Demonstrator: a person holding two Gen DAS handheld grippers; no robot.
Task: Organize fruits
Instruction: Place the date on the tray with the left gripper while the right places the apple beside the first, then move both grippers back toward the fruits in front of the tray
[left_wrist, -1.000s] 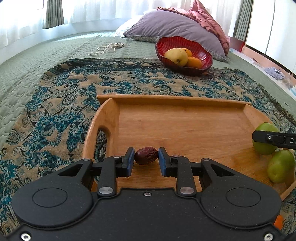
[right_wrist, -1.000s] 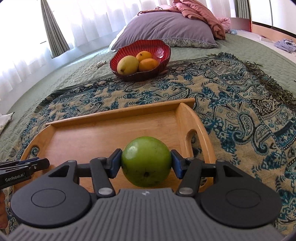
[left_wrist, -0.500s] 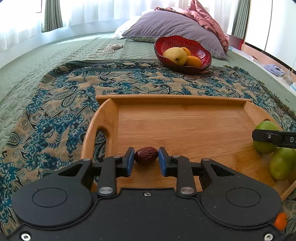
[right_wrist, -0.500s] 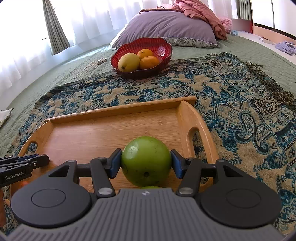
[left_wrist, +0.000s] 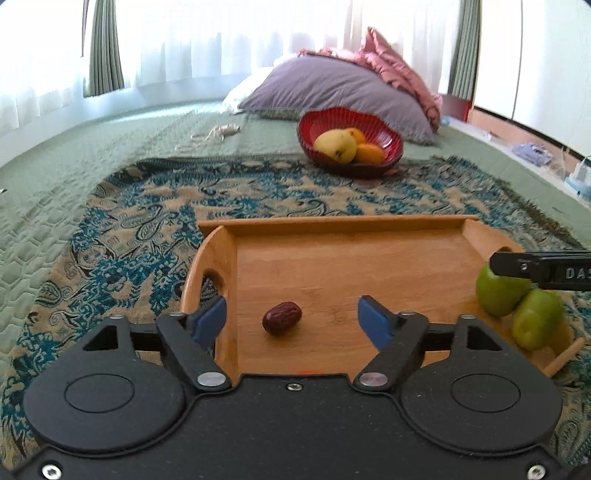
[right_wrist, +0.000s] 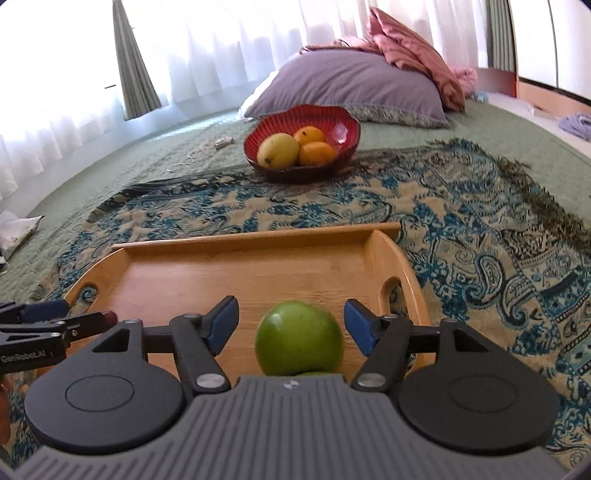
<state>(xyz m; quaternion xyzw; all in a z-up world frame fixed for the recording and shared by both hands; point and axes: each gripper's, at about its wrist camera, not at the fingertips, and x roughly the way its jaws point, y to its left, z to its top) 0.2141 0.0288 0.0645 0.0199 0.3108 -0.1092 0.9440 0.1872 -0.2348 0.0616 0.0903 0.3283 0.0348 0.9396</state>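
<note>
A wooden tray (left_wrist: 332, 266) lies on the patterned blanket; it also shows in the right wrist view (right_wrist: 240, 277). My left gripper (left_wrist: 291, 323) is open, its pads apart on either side of a brown date (left_wrist: 282, 318) that rests on the tray's near left part. My right gripper (right_wrist: 291, 326) is open around a green apple (right_wrist: 298, 342) on the tray's right end, pads clear of it. In the left wrist view that apple (left_wrist: 496, 295) sits beside a second green fruit (left_wrist: 535, 319). A red bowl (left_wrist: 388, 138) farther back holds a yellow fruit and two oranges.
The patterned blanket (left_wrist: 147, 229) lies on a green bedspread. A grey pillow (left_wrist: 332, 88) and pink cloth lie behind the bowl. A cable (left_wrist: 218, 133) lies at the far left. Curtains line the back.
Both grippers have opened. The date and the green apple were let go and now rest on the tray. Both cameras have pulled back a little.
</note>
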